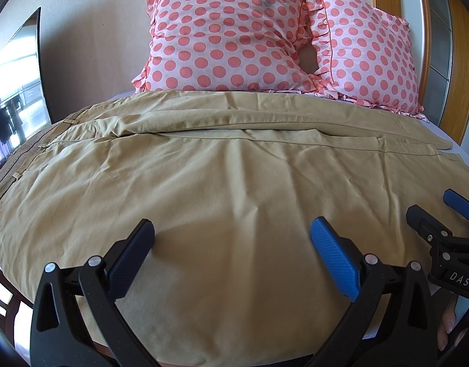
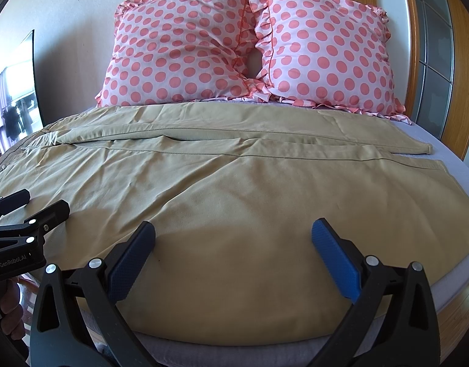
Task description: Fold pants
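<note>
Because the pants (image 1: 222, 183) are lying spread flat across the bed (image 2: 457, 165), waistband off to the left and leg cuffs off to the right, both long edges are sitting within reach of someone standing at the near side. One leg is lying nearer, the other beyond it toward the pillows (image 2: 234, 49), with a seam line running between them; that layout is probably serving a first fold of one leg over the other.

The left hand-held gripper (image 1: 231, 238) is hovering low over the near leg with its jaws wide apart and nothing between them. The right hand-held gripper (image 2: 234, 238) is doing the same, jaws equally wide and empty. Each is appearing at the edge of the other's view, so the two are sitting side by side along the near hem, left one toward the waist, right one toward the cuffs. That spacing is likely giving two well-separated grip points, so the cloth lifts evenly instead of sagging in the middle.

No fold is looking started. The fabric is showing soft wrinkles, so it will probably bunch unless both pinches are taking the edge together
</note>
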Tool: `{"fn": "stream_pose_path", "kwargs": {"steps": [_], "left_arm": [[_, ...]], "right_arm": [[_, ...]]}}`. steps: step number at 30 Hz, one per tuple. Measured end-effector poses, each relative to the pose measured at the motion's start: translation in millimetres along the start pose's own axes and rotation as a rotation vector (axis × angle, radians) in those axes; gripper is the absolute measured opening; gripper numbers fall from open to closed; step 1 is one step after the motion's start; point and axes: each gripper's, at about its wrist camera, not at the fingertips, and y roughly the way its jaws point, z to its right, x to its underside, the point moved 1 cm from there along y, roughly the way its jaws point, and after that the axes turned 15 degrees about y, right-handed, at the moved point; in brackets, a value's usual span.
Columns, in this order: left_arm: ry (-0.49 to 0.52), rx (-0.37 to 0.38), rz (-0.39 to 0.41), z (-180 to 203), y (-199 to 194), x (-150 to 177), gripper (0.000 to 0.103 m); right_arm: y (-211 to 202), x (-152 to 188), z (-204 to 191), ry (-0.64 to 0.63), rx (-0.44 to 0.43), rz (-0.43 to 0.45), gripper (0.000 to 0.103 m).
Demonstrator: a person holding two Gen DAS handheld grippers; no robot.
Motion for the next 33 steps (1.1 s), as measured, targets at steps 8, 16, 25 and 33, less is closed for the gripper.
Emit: {"fn": "stream_pose_path", "kwargs": {"steps": [8, 16, 25, 33], "left_arm": [[0.000, 0.000, 0.001, 0.0, -0.1, 0.0, 0.101], [0.000, -0.001, 0.002, 0.0, 0.0, -0.1, 0.101], [0.000, -0.001, 0.003, 0.0, -0.1, 0.0, 0.101], [0.000, -0.001, 0.005, 0.0, -0.2, 0.0, 0.101]], "right_arm": [[-0.3, 0.1, 0.1, 0.000, 0.000, 0.001, 0.102], [-0.5, 0.2, 0.1, 0.000, -0.001, 0.003, 0.102], [-0.6, 0.2, 0.1, 0.001, -0.001, 0.005, 0.102], [-13.8, -13.8, 1.3, 0.001, -0.002, 0.011, 0.102]]}}
